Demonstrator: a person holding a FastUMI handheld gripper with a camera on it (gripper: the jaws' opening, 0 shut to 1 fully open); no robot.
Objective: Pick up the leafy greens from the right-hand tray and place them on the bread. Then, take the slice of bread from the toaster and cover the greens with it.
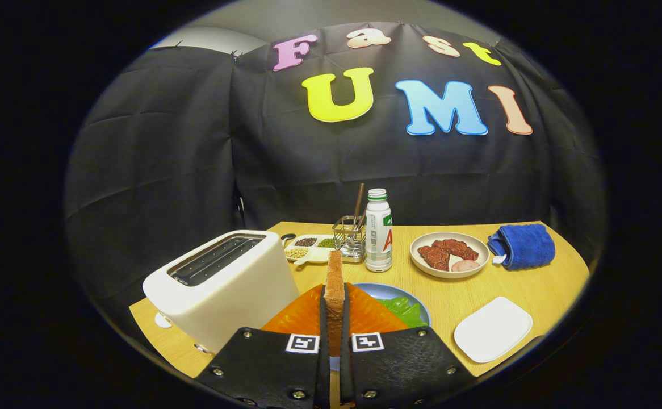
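Bread slice [334, 284] stands upright, edge-on, pinched between both fingers of your gripper [334, 318], held above the blue plate [390, 292]. Greens [405, 309] lie on that plate, beside the orange fingers. Toaster [223, 281] is left of the plate; bottle [378, 230] beyond it; white tray [493, 329] to its right.

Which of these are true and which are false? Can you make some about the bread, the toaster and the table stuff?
1. The gripper is squeezing a slice of bread between its fingers. True.
2. The toaster has bread sticking out of its slots. False: the slots look empty.
3. The leafy greens lie on the blue plate. True.
4. The blue cloth lies on top of the toaster. False: it lies on the table, beside the plate of meat.
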